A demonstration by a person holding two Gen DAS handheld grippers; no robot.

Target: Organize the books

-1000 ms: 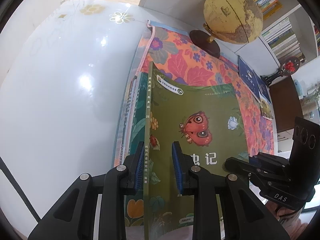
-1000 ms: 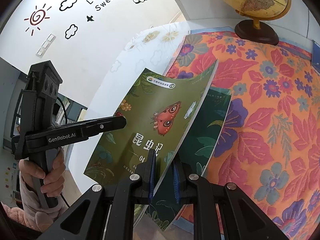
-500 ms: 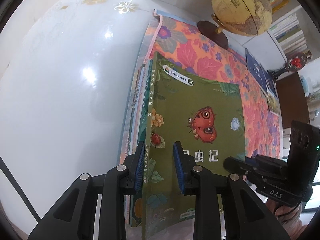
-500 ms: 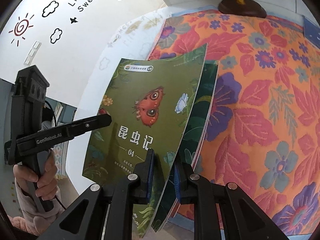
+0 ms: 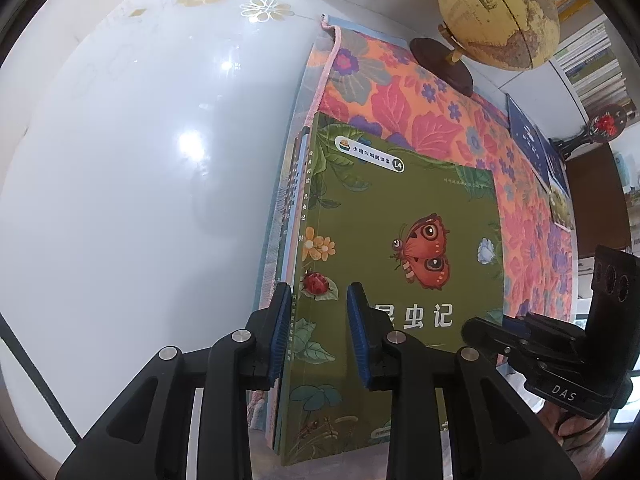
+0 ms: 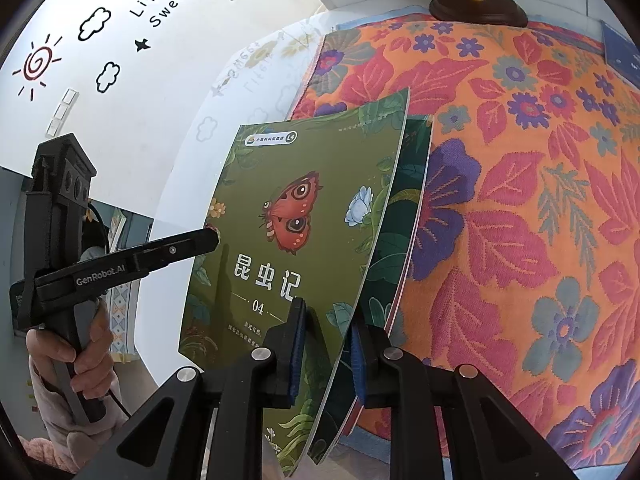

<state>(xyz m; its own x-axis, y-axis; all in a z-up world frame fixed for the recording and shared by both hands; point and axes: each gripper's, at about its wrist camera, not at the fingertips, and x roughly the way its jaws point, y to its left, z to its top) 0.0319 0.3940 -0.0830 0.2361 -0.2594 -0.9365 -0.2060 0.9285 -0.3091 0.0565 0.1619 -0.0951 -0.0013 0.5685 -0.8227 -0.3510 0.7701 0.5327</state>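
A green book (image 5: 400, 208) with a red butterfly on its cover lies on top of a small stack of books (image 5: 294, 184) at the left edge of a flowered cloth (image 5: 400, 92). My left gripper (image 5: 318, 320) straddles its spine from above, jaws slightly apart, with the spine between them and a gap to the right pad. In the right wrist view the green book (image 6: 304, 184) curves up at its right edge above the book under it (image 6: 408, 184). That edge passes between the slightly parted jaws of my right gripper (image 6: 328, 328), close to the lower pad.
A globe (image 5: 496, 12) on a dark base stands at the far end of the cloth. Blue books (image 5: 532, 140) lie at the cloth's right edge. A glossy white table (image 5: 140, 160) spreads to the left. Bookshelves (image 5: 592, 60) stand behind. A hand (image 6: 80, 356) holds the left gripper's handle.
The green book came down from a tilted, lifted pose to lie nearly flat on the stack. Both grippers tipped downward with it and their jaws parted a little.
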